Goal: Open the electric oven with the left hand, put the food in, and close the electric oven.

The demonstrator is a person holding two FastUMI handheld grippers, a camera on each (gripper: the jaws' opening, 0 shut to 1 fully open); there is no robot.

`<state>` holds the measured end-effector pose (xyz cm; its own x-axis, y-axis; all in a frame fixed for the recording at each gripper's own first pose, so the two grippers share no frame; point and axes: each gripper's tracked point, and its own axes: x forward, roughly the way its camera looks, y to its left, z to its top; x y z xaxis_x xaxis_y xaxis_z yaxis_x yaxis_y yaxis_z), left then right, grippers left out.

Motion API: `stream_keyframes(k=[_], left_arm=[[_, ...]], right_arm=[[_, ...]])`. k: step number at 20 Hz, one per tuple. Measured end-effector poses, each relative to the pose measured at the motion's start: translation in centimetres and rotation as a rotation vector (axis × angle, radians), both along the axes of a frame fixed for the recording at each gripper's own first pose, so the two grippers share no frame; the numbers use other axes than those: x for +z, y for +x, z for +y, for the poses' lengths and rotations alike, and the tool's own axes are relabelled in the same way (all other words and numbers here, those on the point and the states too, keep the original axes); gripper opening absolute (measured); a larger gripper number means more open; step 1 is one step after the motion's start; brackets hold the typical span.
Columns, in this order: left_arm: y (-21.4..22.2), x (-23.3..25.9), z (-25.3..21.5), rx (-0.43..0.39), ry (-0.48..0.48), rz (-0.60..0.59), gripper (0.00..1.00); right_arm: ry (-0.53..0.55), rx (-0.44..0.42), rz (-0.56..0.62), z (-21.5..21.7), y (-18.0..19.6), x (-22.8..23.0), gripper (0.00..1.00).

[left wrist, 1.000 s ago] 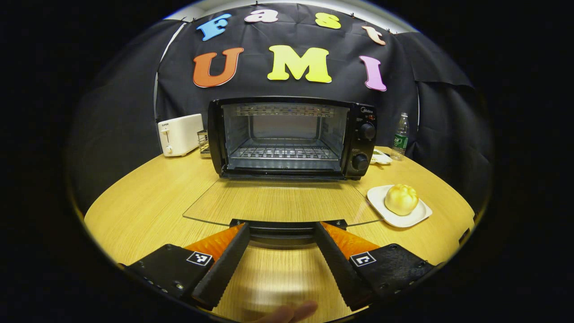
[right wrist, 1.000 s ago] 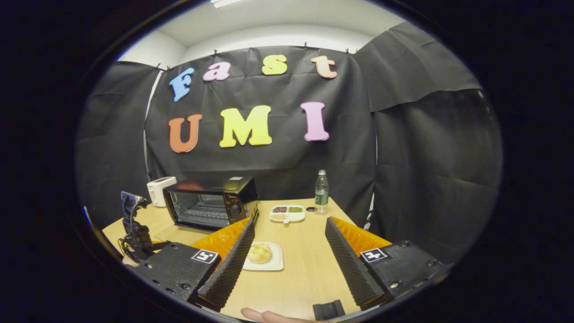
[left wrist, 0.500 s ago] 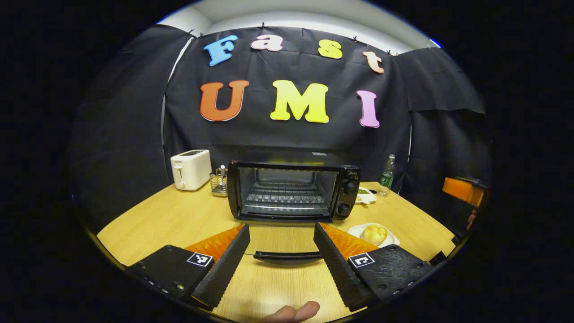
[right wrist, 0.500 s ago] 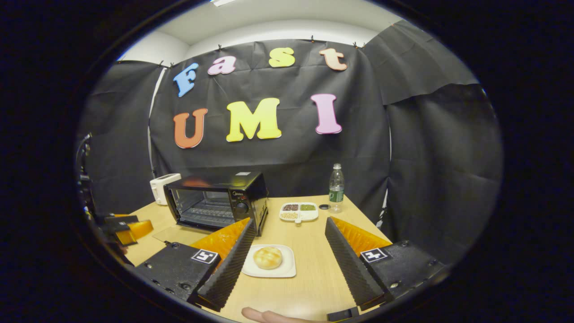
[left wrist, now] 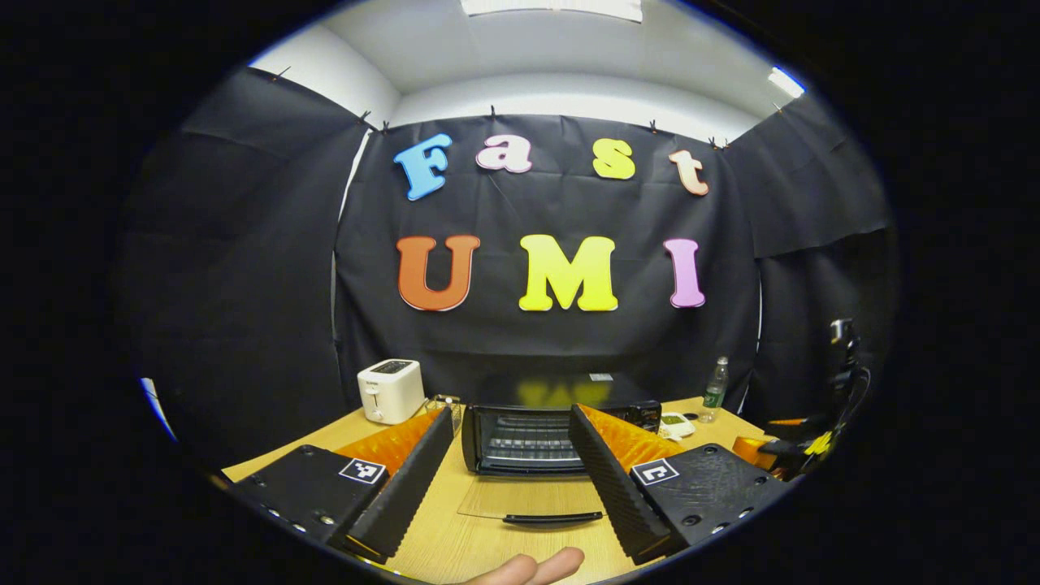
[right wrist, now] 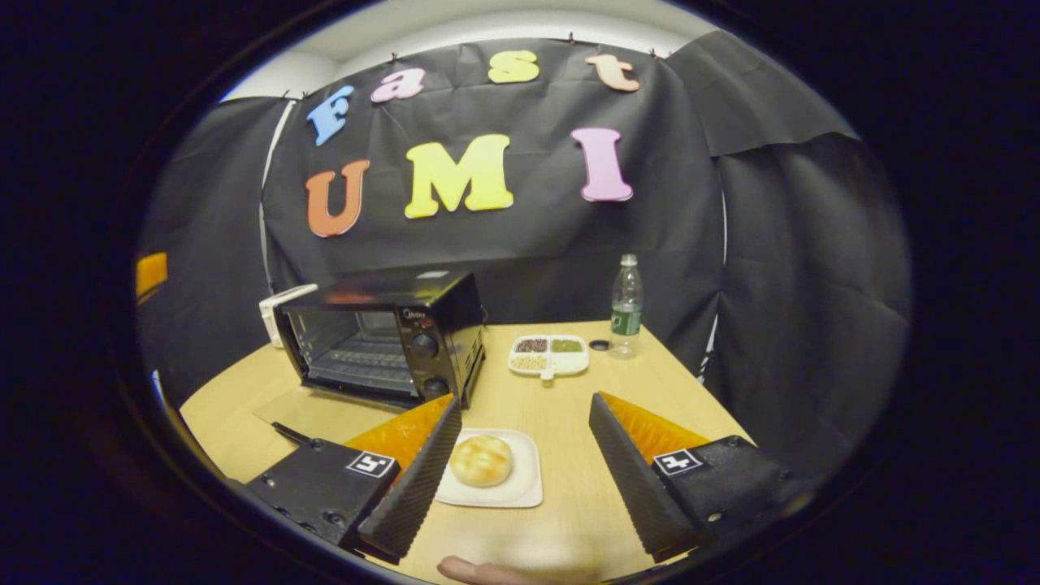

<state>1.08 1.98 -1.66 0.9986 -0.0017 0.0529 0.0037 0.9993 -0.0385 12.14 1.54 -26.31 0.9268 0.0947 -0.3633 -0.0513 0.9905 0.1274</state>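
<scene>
A: Black cloth hangs behind a wooden table, and on that table stands the oven. Its glass door lies folded flat in front of it, so the wire rack inside shows.

B: How is the left gripper held?

A: Level and raised, facing the oven front from back past the door's handle. Its 2 fingers stand wide apart with nothing between them, and the oven mouth shows through the gap. A fingertip of the holding hand pokes in at the bottom edge.

B: And the right gripper?

A: Tilted down toward the table, to the right of the oven and nearer the camera than it. It is spread wide too, gripping nothing. Part of a hand shows at the bottom.

B: Where is the food?

A: 1 bun sits on a white plate, in front of the oven's right corner, just beside the right gripper's left finger and not touched by it.

B: Other containers?

A: A divided white tray right of the oven holds 3 portions: dark, green and pale. A water bottle stands upright further right of the oven, with a small dark cap by it. A white toaster sits left of the oven.
</scene>
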Motion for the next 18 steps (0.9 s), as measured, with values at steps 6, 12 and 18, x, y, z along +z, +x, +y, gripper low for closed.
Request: stream_keyframes(k=[6, 12, 18], left_arm=[[-0.1, 0.6, 1.1, 0.030, 0.003, 0.020, 0.84], [0.2, -1.1, 2.8, 0.038, 0.014, 0.038, 1.00], [0.5, -2.7, 3.5, 0.023, -0.017, 0.079, 0.94]], right_arm=[[-0.004, 0.094, 0.133, 4.2, 3.2, -6.5, 0.97], [-0.057, 0.118, 0.233, 6.8, 3.2, -10.4, 0.97], [-0.070, 0.050, 0.335, 6.9, 3.2, -12.8, 0.97]])
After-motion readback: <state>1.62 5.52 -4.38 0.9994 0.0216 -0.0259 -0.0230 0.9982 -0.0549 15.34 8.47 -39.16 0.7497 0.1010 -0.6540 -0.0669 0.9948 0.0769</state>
